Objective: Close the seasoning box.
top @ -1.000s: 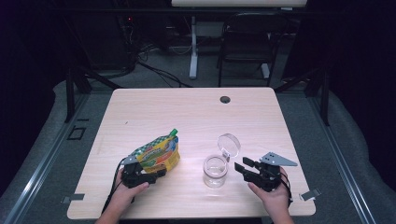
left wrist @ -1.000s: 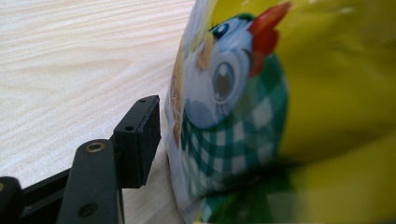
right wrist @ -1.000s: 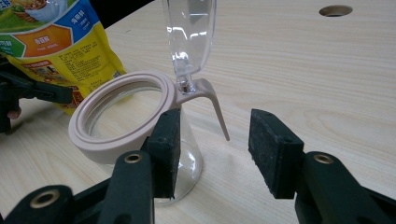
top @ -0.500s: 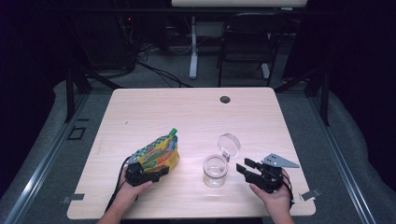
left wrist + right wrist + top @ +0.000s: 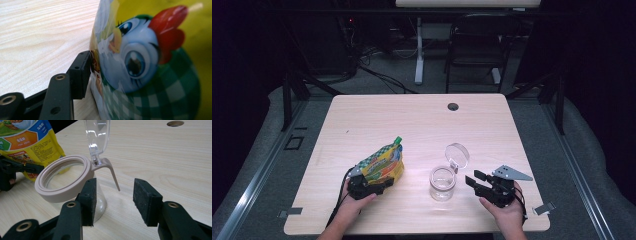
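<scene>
Standing upright near the front left of the pale wood-grain table (image 5: 377,115) is a glossy yellow snack pouch (image 5: 382,164) with a green spout cap, its crinkled film printed with a cartoon chicken face, a red comb and green-and-white checks. The left gripper (image 5: 381,185), held in the person's left hand (image 5: 354,207), has its matte black jaws around the pouch's lower edge and they have just been closing in; in the left gripper view one flat rubbery pad (image 5: 81,75) lies against the pouch's side, while the other jaw is hidden behind the bag, so I cannot tell whether the grip is firm yet. Just to the right of the pouch stands a small clear glass jar (image 5: 442,182) with a smooth beige ring at its mouth, and its round transparent lid (image 5: 457,155) is hinged up and back. The right gripper (image 5: 473,178) hovers just beside the jar with its jaws spread apart and nothing between the coarse black pads (image 5: 143,200). A grey triangular plate sits on top of that gripper.
</scene>
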`<state>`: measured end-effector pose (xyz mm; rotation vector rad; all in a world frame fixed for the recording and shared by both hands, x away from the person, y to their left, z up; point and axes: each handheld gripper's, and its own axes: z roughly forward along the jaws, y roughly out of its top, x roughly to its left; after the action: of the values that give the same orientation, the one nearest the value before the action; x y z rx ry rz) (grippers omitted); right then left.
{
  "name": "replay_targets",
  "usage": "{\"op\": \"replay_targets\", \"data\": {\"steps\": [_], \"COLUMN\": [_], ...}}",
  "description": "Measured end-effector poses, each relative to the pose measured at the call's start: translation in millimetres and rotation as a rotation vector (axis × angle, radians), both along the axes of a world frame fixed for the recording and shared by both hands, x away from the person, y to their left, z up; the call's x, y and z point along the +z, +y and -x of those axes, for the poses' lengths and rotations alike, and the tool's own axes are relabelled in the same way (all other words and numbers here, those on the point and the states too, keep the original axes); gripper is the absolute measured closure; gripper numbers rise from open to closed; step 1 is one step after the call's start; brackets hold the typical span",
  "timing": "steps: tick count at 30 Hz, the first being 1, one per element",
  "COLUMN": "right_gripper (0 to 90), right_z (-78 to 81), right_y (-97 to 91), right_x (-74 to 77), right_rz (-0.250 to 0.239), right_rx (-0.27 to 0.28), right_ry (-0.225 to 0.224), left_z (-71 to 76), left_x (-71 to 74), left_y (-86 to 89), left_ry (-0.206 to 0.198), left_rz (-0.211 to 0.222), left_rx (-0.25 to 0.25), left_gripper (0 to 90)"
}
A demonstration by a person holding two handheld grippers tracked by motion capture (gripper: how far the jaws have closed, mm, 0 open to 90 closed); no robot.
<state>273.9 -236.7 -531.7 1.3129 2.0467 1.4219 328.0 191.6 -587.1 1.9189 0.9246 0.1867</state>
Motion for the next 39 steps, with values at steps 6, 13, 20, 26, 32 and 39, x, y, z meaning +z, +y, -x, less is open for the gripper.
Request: {"op": "replay_targets", "data": {"steps": [6,13,20,26,32,39], "right_gripper": [54.0,54.0,54.0,54.0,54.0,54.0], "right_z": [-0.3,-0.4,-0.2,-0.3,-0.5,-0.4], "right_y": [0.2,0.6,0.6,0.5,0.8,0.9], "right_x": [-0.1,0.0,0.1,0.0,0.0,0.0], "right_rz": [-0.003,0.001,0.0,0.004,0.006,0.004], "right_rx": [0.001,0.006,0.006,0.006,0.008,0.008], "right_ry": [-0.001,-0.002,-0.002,-0.001,-0.001,-0.003], "left_z": [0.8,1.7,2.6,2.7,3.2,4.0], "left_x": [0.7,0.8,0.9,1.3,3.0,3.6], "left_y": [-1.0,-3.5,-4.5,-4.8,-4.6,-5.1], "left_ry": [-0.009,-0.025,-0.027,-0.038,-0.042,-0.06], "left_rz": [-0.014,-0.017,-0.02,-0.026,-0.046,-0.06], "left_rx": [0.004,0.023,0.031,0.037,0.029,0.024], "left_gripper": [48.6,51.5,52.1,54.0,55.7,57.3]}}
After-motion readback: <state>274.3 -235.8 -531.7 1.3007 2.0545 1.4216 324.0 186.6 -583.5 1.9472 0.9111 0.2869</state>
